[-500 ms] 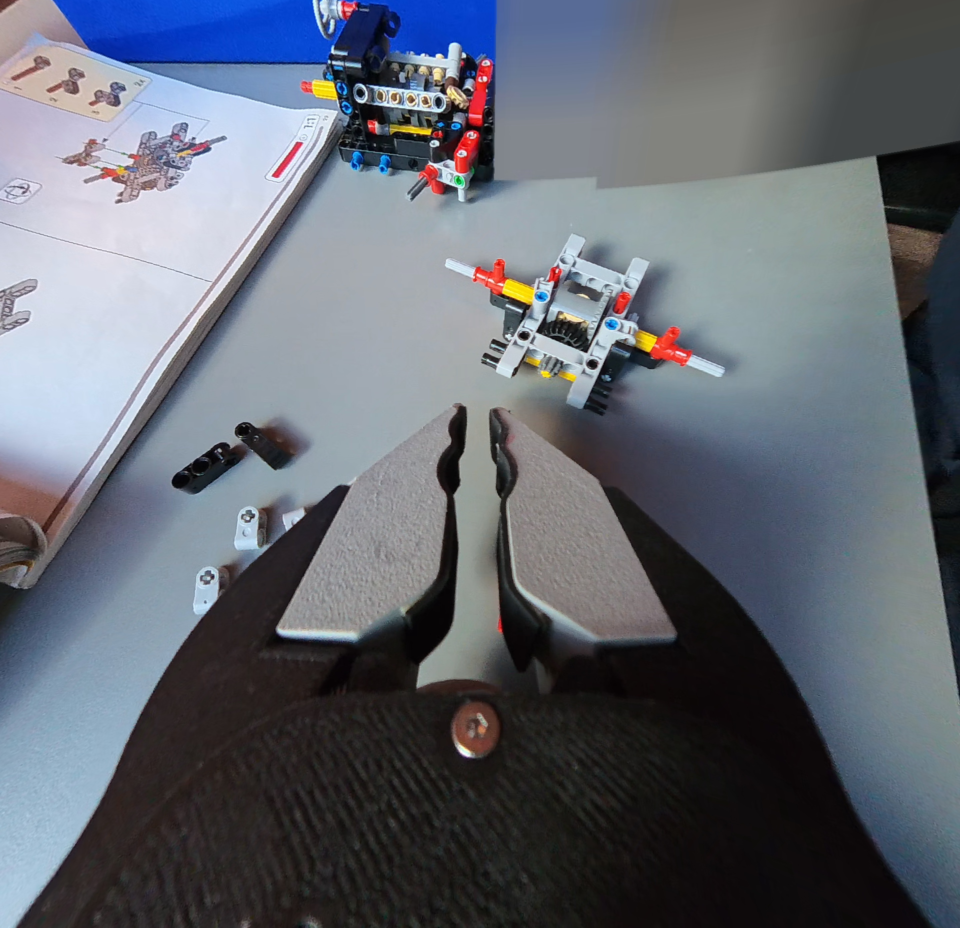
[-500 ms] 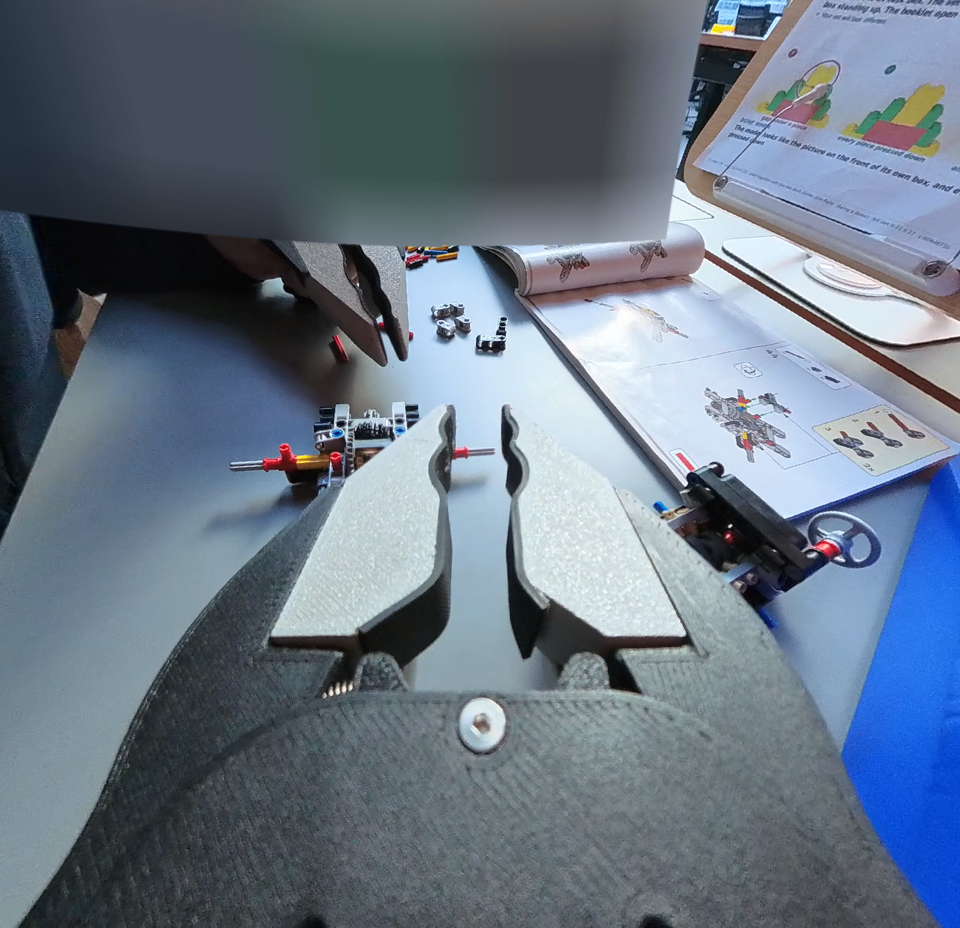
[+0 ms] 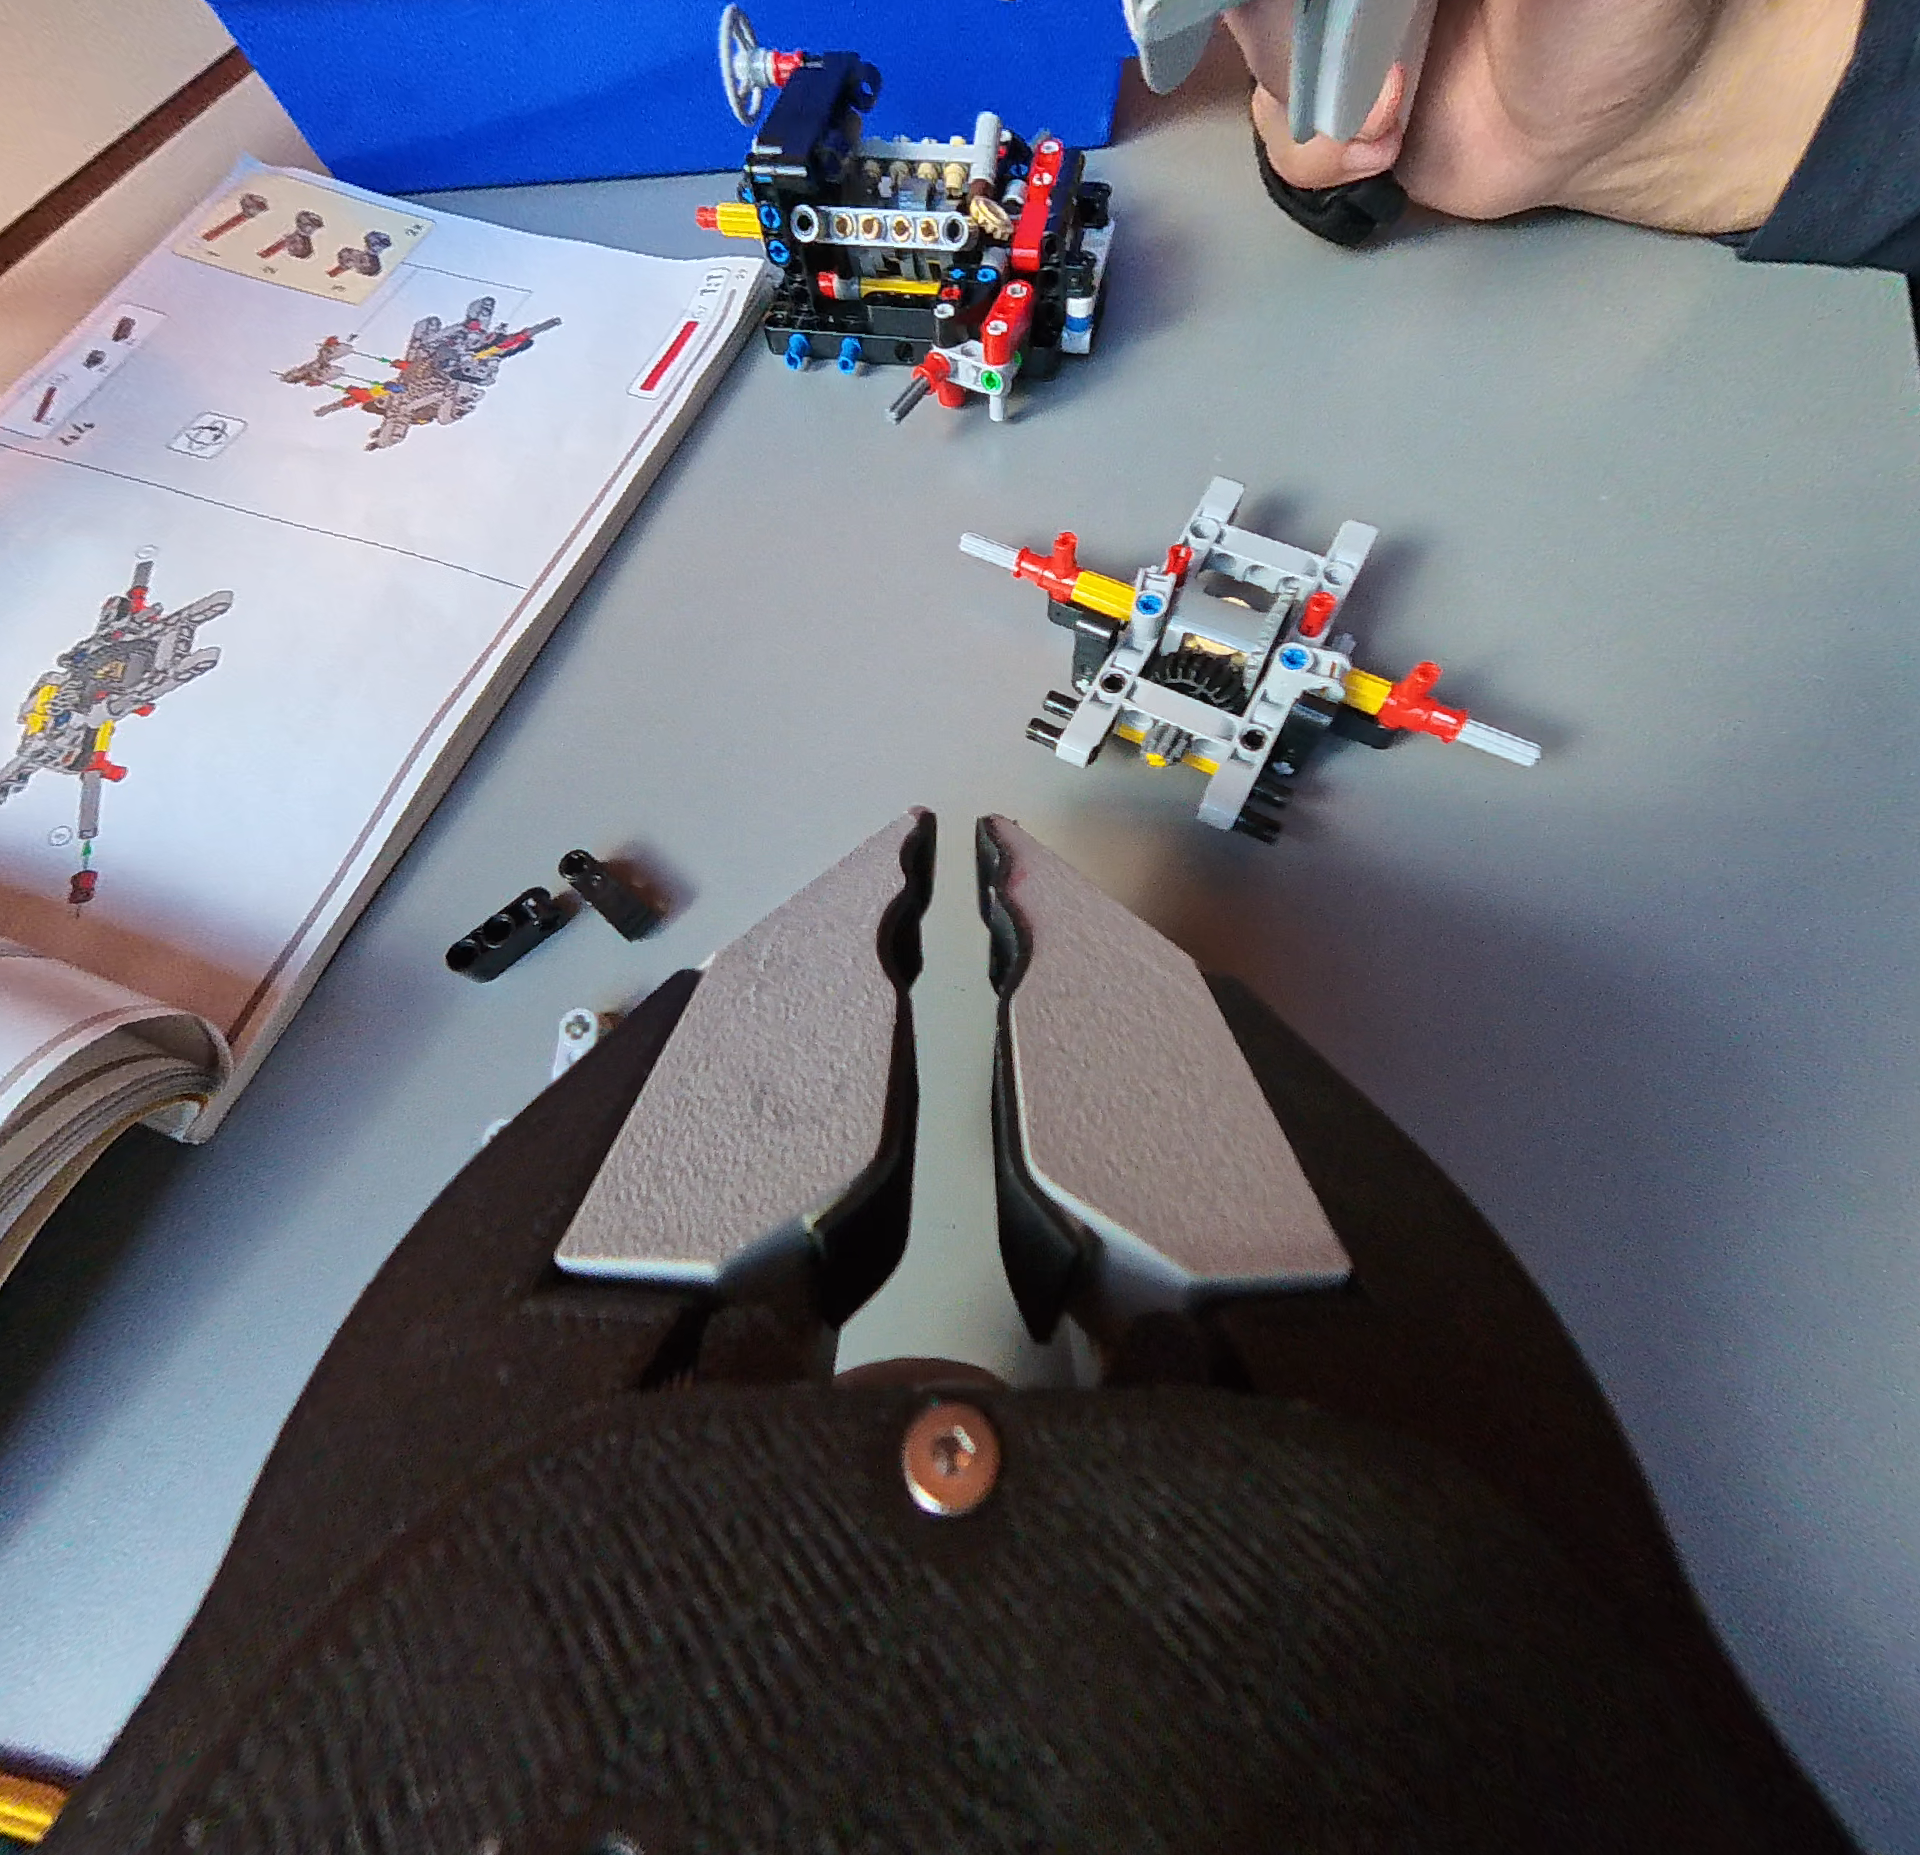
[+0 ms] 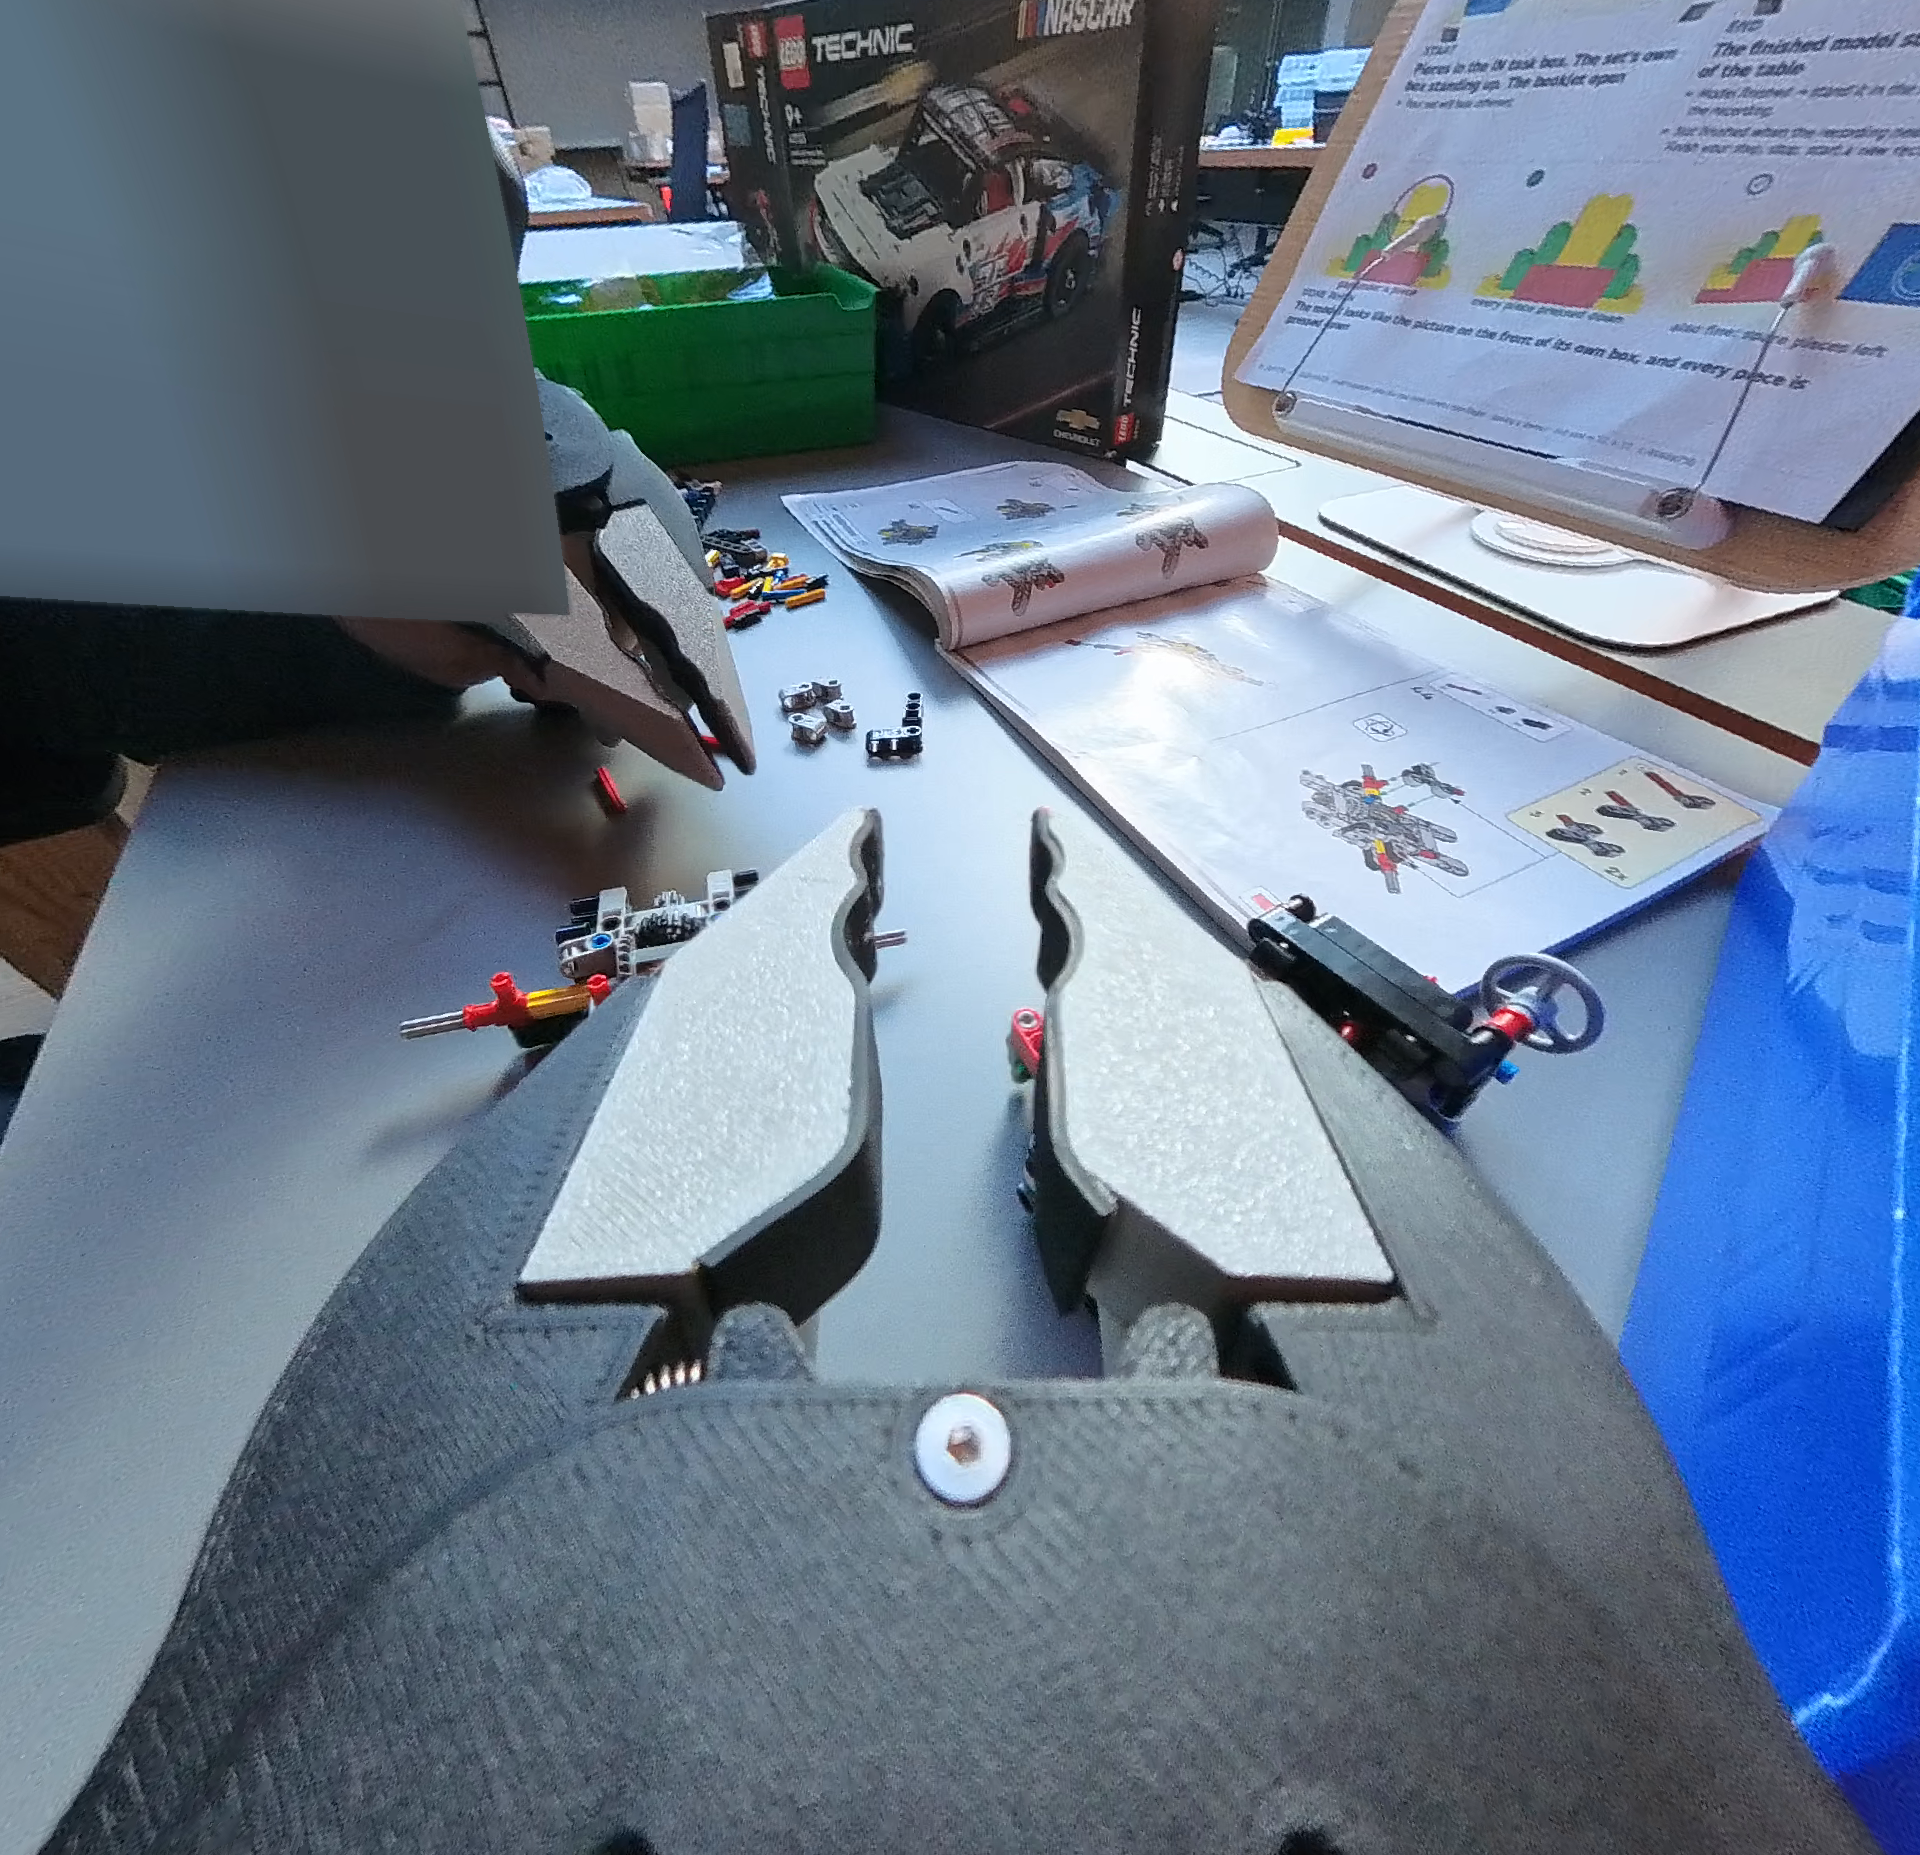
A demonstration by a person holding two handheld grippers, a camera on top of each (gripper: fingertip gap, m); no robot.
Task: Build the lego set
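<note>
My left gripper (image 3: 956, 823) hovers low over the grey table (image 3: 1558, 1078). From the right wrist view its fingers (image 4: 675, 662) are closed on a small red pin (image 4: 708, 740). Another red pin (image 4: 610, 789) lies on the table under it. A grey axle assembly (image 3: 1236, 662) with red and yellow ends lies just ahead to the right. My right gripper (image 4: 956, 839) is open and empty, above the table between the axle assembly (image 4: 634, 927) and a black assembly with a grey steering wheel (image 4: 1392, 995). That black assembly also shows in the left wrist view (image 3: 914, 247).
An open instruction booklet (image 3: 312, 517) lies left. Two small black pieces (image 3: 499, 932) and grey connectors (image 4: 816, 709) lie near it. A pile of coloured pins (image 4: 764, 584), a green bin (image 4: 707, 351), the set's box (image 4: 956, 174), a sheet stand (image 4: 1610, 195) and a blue bin (image 4: 1818, 1182) ring the table. My right fingertips sit around 15 centimetres from my left ones.
My right gripper's jaws have opened wider, and it has lifted and tilted up, so more of the far table shows. My left gripper has stayed closed and barely moved.
</note>
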